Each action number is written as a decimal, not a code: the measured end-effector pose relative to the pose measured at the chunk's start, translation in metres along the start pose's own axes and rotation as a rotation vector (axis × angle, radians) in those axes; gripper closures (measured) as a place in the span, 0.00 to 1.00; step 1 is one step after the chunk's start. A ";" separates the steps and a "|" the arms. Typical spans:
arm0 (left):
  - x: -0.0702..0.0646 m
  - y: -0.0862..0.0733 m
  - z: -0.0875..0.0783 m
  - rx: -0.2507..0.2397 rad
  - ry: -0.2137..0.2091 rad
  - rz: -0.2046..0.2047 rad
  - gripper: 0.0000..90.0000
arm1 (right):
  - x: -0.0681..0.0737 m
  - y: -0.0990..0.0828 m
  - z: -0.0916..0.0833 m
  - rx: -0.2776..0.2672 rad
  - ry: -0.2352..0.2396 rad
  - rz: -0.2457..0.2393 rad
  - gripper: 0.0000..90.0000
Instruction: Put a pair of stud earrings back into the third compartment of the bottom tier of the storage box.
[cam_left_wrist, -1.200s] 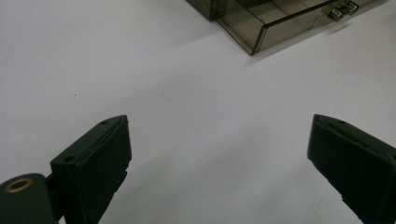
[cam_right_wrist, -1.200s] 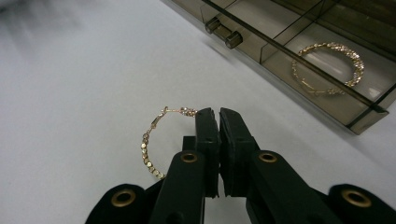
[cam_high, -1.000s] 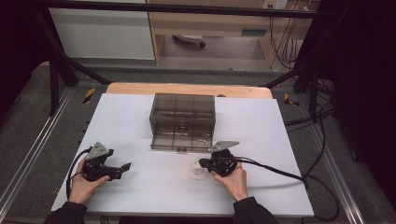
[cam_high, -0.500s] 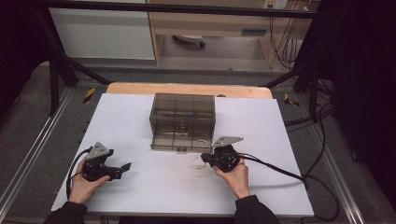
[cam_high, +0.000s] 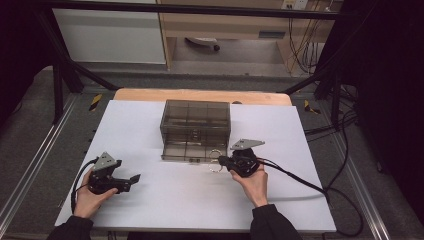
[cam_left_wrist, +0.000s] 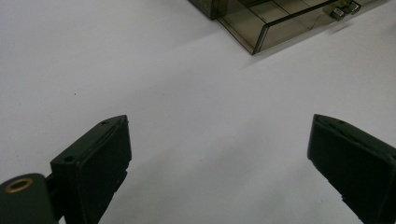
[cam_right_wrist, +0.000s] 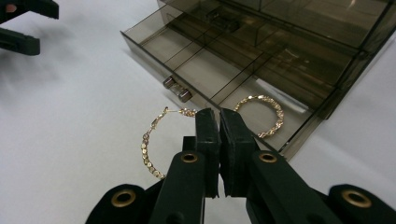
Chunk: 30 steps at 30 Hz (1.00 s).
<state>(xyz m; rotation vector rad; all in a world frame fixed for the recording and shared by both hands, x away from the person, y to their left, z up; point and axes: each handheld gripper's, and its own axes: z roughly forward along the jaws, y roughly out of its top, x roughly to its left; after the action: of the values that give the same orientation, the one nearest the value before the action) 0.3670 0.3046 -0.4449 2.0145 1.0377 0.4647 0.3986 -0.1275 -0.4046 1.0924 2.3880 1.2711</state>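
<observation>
High view. A white table (cam_high: 165, 200) carries a smoky translucent plastic organiser box (cam_high: 196, 122) near its far middle, with its lowest drawer (cam_high: 192, 150) pulled out toward the person. The left gripper (cam_high: 134, 178) rests low on the near left of the table, well apart from the box, in the person's left hand (cam_high: 90, 197). The right gripper (cam_high: 221, 161) lies just in front of the drawer's right end, in the person's right hand (cam_high: 255, 182); a thin gold hoop earring (cam_high: 215, 167) hangs at its tip, over the table and just beside the drawer front.

Left gripper view. The two black jaws stand wide apart with bare table between them; they hold and touch nothing. A corner of the open drawer (cam_left_wrist: 275, 28) lies well ahead at upper right.

Right gripper view. The right gripper (cam_right_wrist: 219, 116) has its jaws drawn together to a narrow slit, pinching the wire of the gold hoop earring (cam_right_wrist: 148, 154), which is set with small stones and stands to the left of the jaws above the table. A second, matching gold hoop earring (cam_right_wrist: 268, 114) lies flat in the drawer's (cam_right_wrist: 196, 70) end compartment, just behind the jaw tips. Two small metal knobs (cam_right_wrist: 177, 89) project from the drawer front. The left gripper (cam_right_wrist: 23, 23) shows at upper left.
</observation>
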 end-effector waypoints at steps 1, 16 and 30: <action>0.000 0.000 0.000 0.001 0.000 0.001 0.07 | -0.002 0.001 0.000 -0.004 -0.005 0.001 0.97; 0.000 0.000 0.000 0.000 -0.001 0.000 0.07 | -0.017 0.011 0.012 -0.010 -0.055 0.034 0.97; 0.000 0.000 0.000 -0.003 -0.001 -0.003 0.07 | -0.026 0.021 0.028 -0.007 -0.093 0.039 0.97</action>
<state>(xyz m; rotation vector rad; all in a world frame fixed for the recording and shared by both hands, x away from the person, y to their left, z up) 0.3671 0.3049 -0.4451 2.0103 1.0389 0.4631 0.4414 -0.1214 -0.4082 1.1751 2.3032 1.2123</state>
